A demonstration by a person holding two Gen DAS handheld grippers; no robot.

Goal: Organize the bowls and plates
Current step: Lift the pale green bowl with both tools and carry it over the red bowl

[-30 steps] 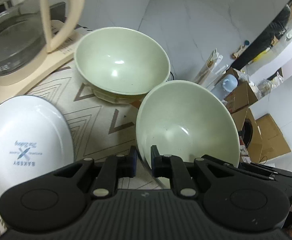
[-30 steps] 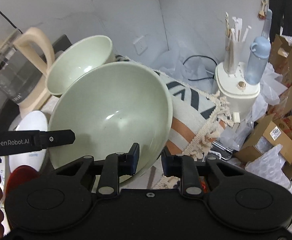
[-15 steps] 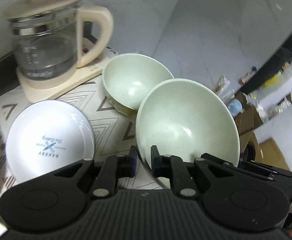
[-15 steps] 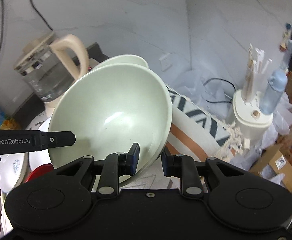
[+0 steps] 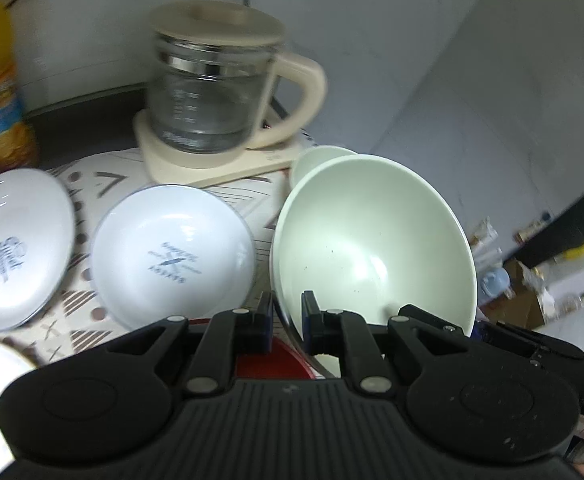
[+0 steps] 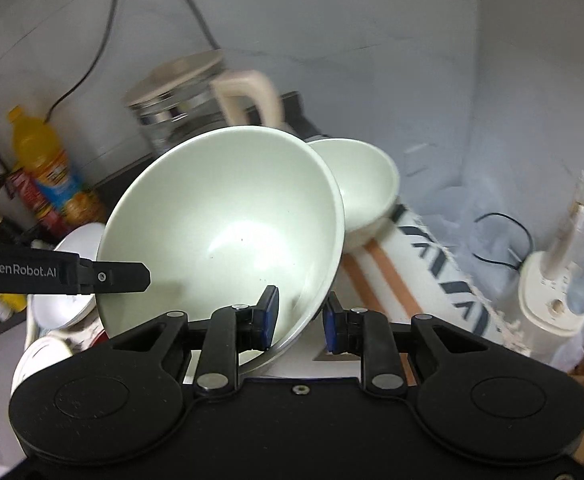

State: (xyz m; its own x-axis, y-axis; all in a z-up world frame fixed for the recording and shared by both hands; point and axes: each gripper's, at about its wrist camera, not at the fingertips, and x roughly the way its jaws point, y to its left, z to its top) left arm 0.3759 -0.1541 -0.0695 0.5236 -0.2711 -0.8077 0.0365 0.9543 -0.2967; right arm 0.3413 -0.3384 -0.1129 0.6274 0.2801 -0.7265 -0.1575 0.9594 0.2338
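Both the left gripper (image 5: pixel 287 322) and the right gripper (image 6: pixel 301 318) pinch the rim of the raised pale green bowl (image 5: pixel 372 240). A second green bowl (image 6: pixel 362 184) rests on the cloth at about one o'clock, just behind it, likely the stacking target.

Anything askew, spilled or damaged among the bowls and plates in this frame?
Nothing spilled or broken. The one oddity is the large pale green bowl: it hangs steeply tilted, pinched by its rim in both the left hand-held gripper and right hand-held gripper. Dark specks dot its inside. The second green bowl sits upright on the patterned cloth.
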